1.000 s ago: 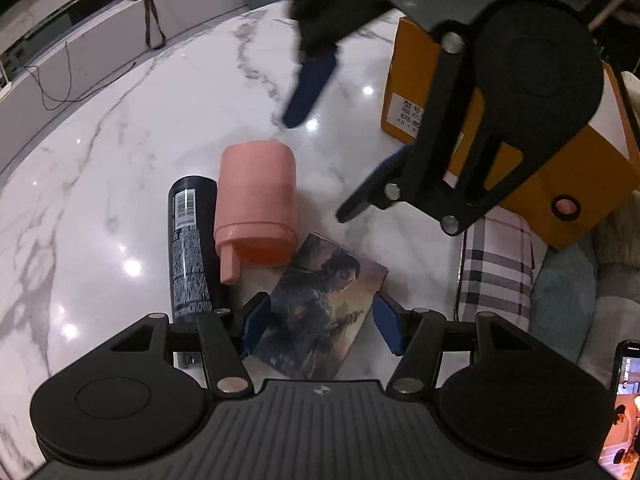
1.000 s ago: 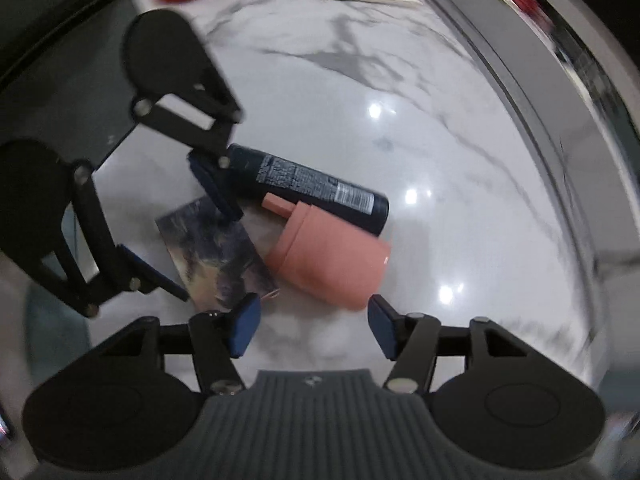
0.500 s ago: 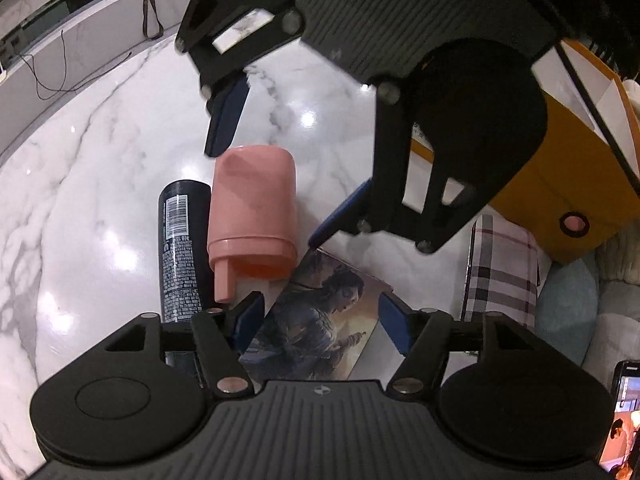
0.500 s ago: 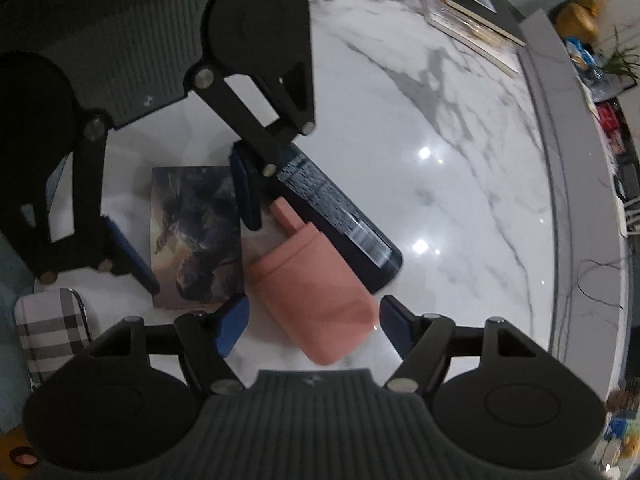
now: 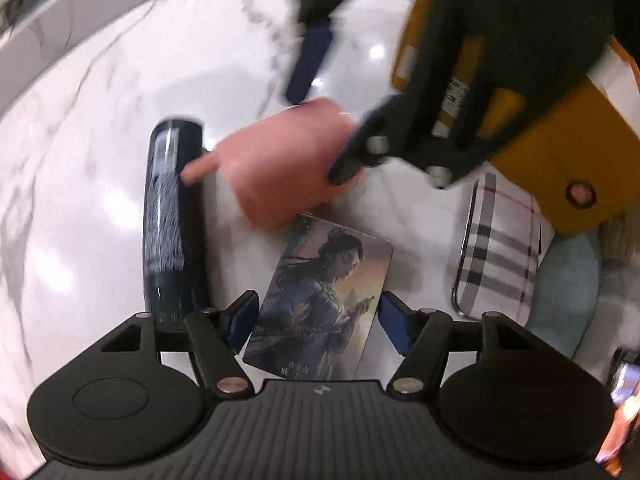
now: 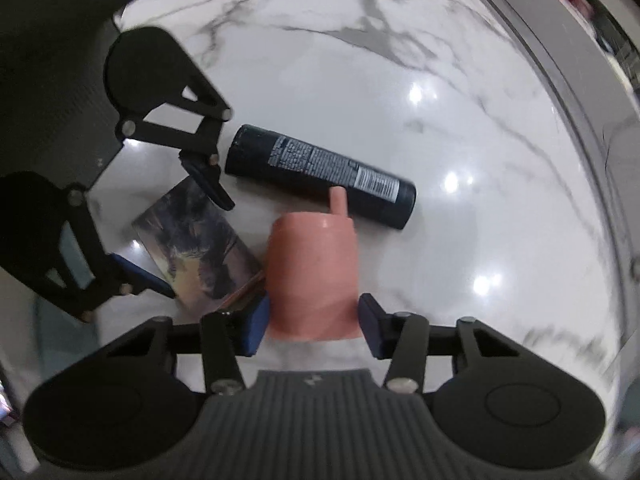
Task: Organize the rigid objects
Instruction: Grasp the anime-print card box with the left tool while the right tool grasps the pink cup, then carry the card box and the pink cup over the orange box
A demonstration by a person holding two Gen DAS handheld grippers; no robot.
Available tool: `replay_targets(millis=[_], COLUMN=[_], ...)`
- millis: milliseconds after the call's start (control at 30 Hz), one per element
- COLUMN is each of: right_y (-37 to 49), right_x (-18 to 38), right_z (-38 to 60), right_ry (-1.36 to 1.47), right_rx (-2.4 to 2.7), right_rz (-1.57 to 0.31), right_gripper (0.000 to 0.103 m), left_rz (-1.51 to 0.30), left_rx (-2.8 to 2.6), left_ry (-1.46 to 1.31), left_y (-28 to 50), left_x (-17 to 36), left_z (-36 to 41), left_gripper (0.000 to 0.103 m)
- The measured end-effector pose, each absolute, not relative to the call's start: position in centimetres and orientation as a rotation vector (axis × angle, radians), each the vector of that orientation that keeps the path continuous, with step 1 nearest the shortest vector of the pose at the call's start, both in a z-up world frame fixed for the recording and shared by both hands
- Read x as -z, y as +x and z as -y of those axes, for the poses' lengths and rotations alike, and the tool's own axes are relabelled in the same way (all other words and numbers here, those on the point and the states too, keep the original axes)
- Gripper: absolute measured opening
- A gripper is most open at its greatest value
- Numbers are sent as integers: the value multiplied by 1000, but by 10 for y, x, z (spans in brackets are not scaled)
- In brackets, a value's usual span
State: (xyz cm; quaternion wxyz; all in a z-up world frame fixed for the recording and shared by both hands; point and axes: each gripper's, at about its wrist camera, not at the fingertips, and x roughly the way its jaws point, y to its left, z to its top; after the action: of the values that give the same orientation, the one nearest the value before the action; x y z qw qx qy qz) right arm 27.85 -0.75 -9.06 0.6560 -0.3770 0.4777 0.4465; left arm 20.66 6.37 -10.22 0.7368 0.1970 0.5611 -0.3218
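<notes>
Right wrist view, bottom centre of the frame: the right gripper (image 6: 314, 322) has its two blue pads set on either side of the pink plastic container (image 6: 312, 272), at the container's wide end. The left pad touches the container wall; the right pad sits at or just off it, so the grip reads as closing on the container — whether it is fully clamped cannot be told. The container lies on its side, its narrow spout pointing up-frame and touching the black aerosol can (image 6: 320, 174), which lies diagonally across the frame centre.

Left of the container, the illustrated card box (image 6: 198, 246) lies flat on the white marble table (image 6: 400, 80); its right edge runs under or against the container. The left gripper (image 6: 192, 226) appears at centre left, one finger above the box and one below it.

Left wrist view, lower centre: the left gripper's pads (image 5: 242, 322) stand apart, straddling the near end of the box without touching it. Beyond, at frame centre, the pink container appears blurred. At the right edge lie a checked case (image 5: 496, 248) and, in the upper right, an orange box (image 5: 560, 176).

Task status, as a judgement: early. No object appears sorted — the can, the container and the box lie together in one loose cluster. The container is the item in hand; the can and the box remain, and the destination is not evident.
</notes>
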Motion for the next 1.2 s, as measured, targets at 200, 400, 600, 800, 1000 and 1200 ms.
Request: replay_targets(millis=[200,400,600,800,1000,1200], right_y=[267,264,277,284,268,239], right_x=[90,96,105,113,108,91], right_z=[10,-2,-7,-3,10,33], right_ry=[-761,-736,-626,-523,-467,-383], right_rx=[-966,-951,-931,-854,-780,-674], right_rz=[-1172,-1156,-1200,-1248,-1205,-1102], right_gripper=[51,62,63,55,54,54], left_rz=[-1365,-1290,-1231,-1232,-1236,-1168], left_rx=[507,527,562,556,461,343], left_ry=[268,320,377,388,354,282], left_y=[224,218,203,195,192,178], left_x=[103,102,105,101,102,90], left_z=[-85,-84,-76,-62,-56,-47], left_gripper=[73,73,73,67,66,66])
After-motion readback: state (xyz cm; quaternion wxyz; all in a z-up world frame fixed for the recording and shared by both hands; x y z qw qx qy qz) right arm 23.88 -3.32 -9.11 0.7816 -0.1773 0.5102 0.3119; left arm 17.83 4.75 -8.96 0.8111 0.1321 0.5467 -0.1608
